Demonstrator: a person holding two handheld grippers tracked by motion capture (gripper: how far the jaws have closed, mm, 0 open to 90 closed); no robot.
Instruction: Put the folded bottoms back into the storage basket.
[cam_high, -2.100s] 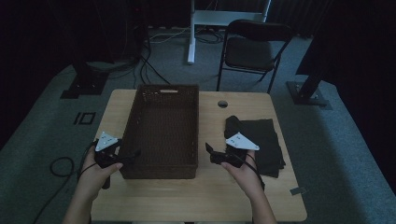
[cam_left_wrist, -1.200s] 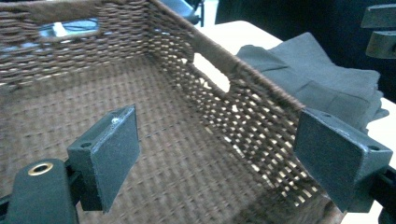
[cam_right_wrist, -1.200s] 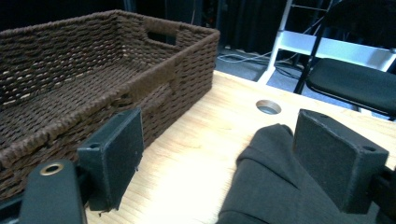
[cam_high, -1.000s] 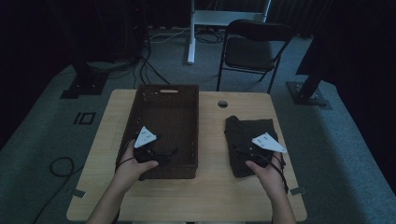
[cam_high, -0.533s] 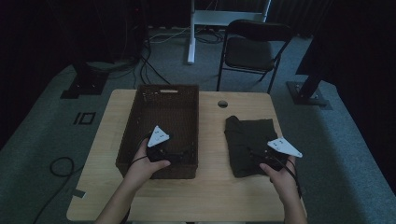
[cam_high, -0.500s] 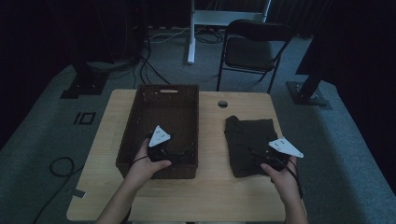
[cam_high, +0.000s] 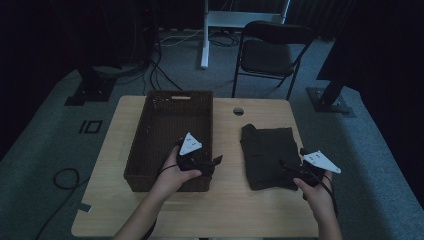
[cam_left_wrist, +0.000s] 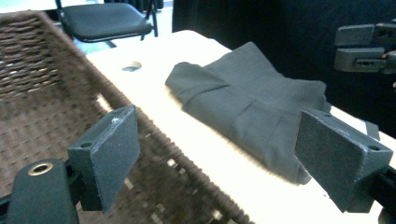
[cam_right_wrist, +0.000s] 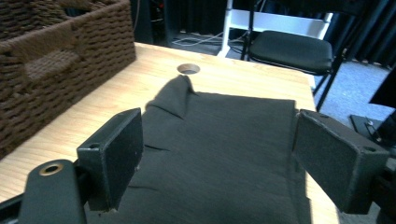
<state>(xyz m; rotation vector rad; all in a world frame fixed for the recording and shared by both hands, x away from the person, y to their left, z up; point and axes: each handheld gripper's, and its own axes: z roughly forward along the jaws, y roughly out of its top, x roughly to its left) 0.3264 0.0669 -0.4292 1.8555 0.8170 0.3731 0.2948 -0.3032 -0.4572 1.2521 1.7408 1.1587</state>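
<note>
While the folded dark cloth (cam_high: 267, 156) lies on the counter (cam_high: 225, 210) right of the basket (cam_high: 170, 140), I hold my right claw (cam_high: 292, 171) at its near right corner, jaws apart and empty; my left claw (cam_high: 212, 162), also open, points toward it across the basket's rim.

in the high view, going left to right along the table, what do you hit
basket → left gripper → folded dark cloth → right gripper, at the cloth's near right corner
</note>
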